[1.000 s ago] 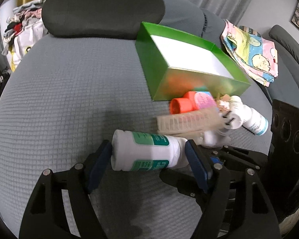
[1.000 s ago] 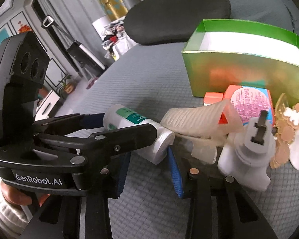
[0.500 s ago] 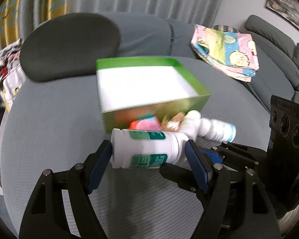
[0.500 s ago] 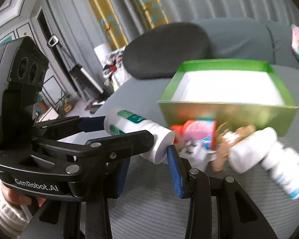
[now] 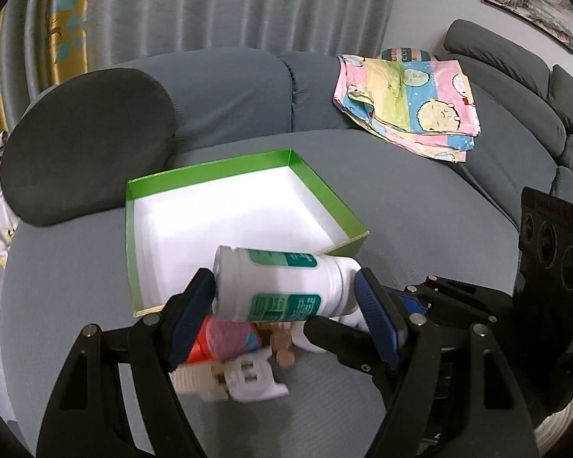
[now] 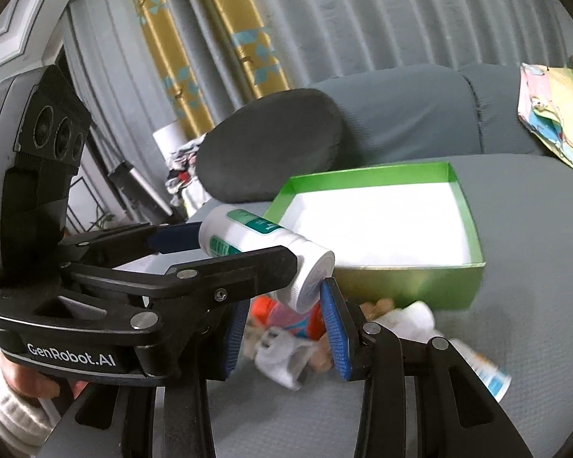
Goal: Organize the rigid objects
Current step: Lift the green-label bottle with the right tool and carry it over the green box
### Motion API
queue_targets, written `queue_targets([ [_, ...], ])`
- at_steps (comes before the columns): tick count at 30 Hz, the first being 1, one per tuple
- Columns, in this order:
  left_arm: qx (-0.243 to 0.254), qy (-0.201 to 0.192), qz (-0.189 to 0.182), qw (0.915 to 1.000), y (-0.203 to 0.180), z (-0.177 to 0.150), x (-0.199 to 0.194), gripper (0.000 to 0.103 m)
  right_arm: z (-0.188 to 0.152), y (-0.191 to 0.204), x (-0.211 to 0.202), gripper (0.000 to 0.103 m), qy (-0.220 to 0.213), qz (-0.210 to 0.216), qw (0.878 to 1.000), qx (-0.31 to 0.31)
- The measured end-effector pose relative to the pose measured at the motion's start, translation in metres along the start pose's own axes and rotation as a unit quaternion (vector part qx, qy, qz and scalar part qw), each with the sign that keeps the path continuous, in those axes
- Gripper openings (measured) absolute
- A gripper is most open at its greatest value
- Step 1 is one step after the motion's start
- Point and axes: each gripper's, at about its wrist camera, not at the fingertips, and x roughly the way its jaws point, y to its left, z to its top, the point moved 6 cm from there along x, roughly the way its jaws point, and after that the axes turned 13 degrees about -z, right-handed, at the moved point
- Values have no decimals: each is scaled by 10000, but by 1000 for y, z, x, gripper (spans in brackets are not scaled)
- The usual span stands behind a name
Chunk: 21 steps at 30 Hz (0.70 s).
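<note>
White bottle lengthwise in my left claw, clamped end to end.

It hangs just beyond my fingertips, over the near edge of the green box on the grey sofa. My right claw sits under the bottle's cap, narrow, gripping nothing; loose items lie below it.

both grippers are black plastic linkage frames with silver round rivets and ribbed blue pads. left gripper has white "genrobot.ai" lettering on its side, one cross-head screw, and a black camera block with three round lenses on top. right gripper shows the same blue pads on black arms. the hand on the left gripper's handle wears a white ribbed knit cuff.
</note>
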Motion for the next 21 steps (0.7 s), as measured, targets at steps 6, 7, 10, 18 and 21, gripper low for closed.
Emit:
queue_targets([
  [6, -3, 16, 3, 10000, 12, 17, 19, 75, 18, -17, 23, 41, 48, -19, 10000, 69],
  [7, -22, 23, 4, 10000, 15, 20, 23, 75, 20, -19, 29, 41, 70, -24, 9999, 73],
  [10, -91, 45, -12, 9999, 25, 27, 34, 75, 27, -23, 42, 41, 128, -43, 9999, 72],
  [18, -373, 114, -104, 9992, 51, 38, 60, 75, 38, -31, 76, 41, 386, -76, 9992, 102],
  [21, -565, 155, -176, 9981, 61, 38, 71, 75, 40, -35, 91, 41, 540, -108, 9984, 94],
])
